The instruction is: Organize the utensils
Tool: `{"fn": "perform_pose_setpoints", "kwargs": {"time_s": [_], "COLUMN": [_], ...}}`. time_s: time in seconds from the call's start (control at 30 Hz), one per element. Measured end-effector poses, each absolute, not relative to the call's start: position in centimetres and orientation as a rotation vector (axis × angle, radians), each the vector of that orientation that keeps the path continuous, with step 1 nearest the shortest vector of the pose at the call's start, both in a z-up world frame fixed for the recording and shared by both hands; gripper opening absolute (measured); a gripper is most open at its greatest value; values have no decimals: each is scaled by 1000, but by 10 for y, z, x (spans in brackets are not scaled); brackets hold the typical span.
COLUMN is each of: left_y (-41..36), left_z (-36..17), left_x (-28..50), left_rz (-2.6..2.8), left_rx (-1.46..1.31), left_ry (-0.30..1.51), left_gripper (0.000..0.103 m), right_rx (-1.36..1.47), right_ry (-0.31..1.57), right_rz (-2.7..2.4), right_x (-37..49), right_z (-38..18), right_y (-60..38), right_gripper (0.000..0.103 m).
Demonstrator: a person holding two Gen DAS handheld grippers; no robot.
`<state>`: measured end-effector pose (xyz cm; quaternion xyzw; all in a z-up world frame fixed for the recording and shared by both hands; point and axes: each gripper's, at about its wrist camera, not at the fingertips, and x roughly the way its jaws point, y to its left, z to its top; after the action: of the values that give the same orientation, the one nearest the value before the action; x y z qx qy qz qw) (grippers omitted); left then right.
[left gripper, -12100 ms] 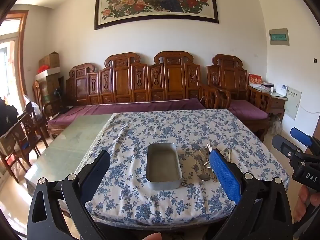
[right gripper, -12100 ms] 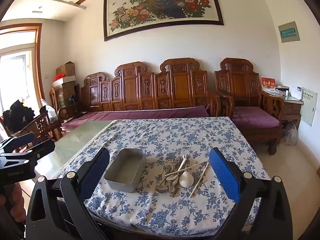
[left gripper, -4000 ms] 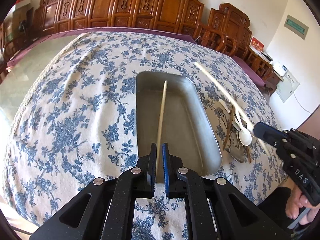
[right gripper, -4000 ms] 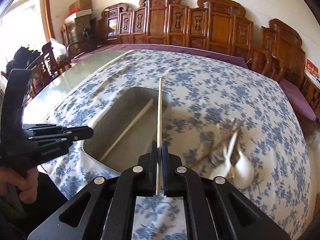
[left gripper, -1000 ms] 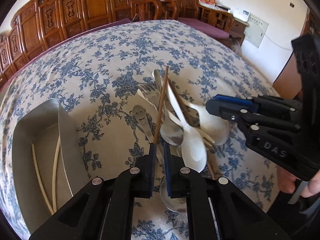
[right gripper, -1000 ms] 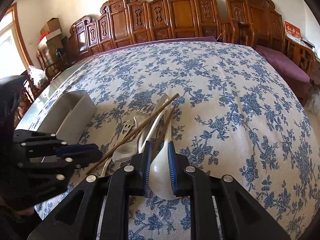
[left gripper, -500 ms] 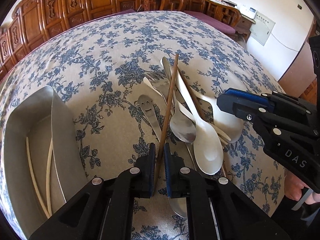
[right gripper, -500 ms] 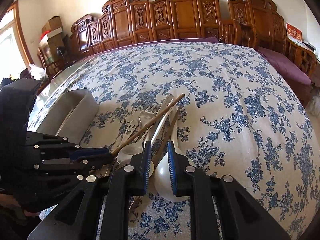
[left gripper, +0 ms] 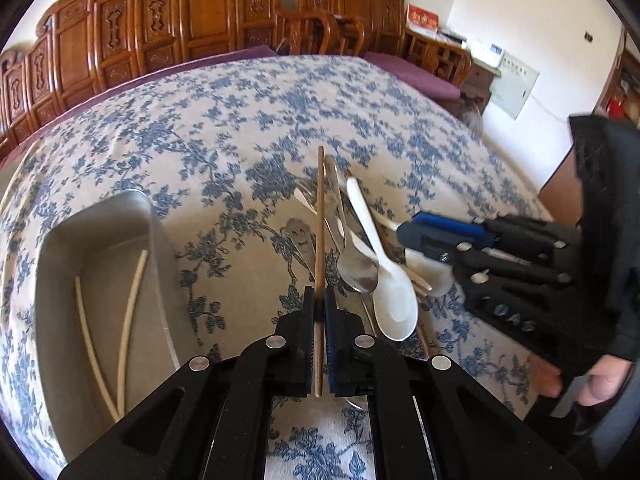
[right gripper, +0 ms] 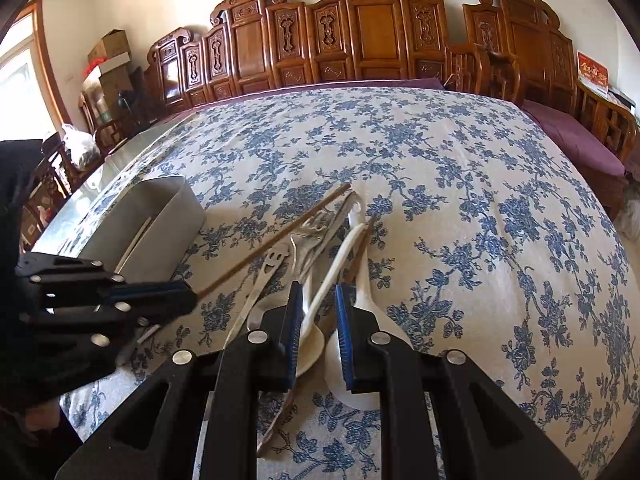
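My left gripper (left gripper: 319,300) is shut on a brown wooden chopstick (left gripper: 320,208), which points straight ahead above the utensil pile; it is also seen from the right wrist, left gripper (right gripper: 192,296) with the chopstick (right gripper: 280,236) sticking out. The pile holds a white plastic spoon (left gripper: 394,304), a metal spoon (left gripper: 356,272), a smiley-handled utensil (left gripper: 298,236) and a fork (right gripper: 316,224). My right gripper (right gripper: 318,300) hovers over the pile, jaws slightly apart, a white spoon handle (right gripper: 340,256) loose between them. The metal tray (left gripper: 152,240) at left holds two pale chopsticks (left gripper: 128,320).
A blue-flowered cloth (right gripper: 440,160) covers the table. The right gripper (left gripper: 412,236) and the hand (left gripper: 600,384) holding it crowd the pile's right side. Carved wooden benches (right gripper: 360,32) line the far side. The table's right edge (left gripper: 520,184) drops off nearby.
My left gripper has drawn back and up a little with the brown chopstick, which now sits straighter over the pile. The right gripper has stayed over the spoons.
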<state>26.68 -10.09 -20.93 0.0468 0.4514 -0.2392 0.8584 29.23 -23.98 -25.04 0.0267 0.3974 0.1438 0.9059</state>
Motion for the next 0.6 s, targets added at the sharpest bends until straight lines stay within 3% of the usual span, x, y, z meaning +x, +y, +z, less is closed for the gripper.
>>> {"fn": "perform_pose_setpoints", "kwargs": {"time_s": [0.6], "left_y": [-74], "left_z": [-180], "left_x": [263], "left_rz": [-508], "left_rx": [27], "left_ry": [868], "left_gripper": [3], "right_rx": [23], "right_ry": [905], "right_rz": [257], "right_x": [340], "right_z": [-270], "right_y": [-211], "right_gripper": [19]}}
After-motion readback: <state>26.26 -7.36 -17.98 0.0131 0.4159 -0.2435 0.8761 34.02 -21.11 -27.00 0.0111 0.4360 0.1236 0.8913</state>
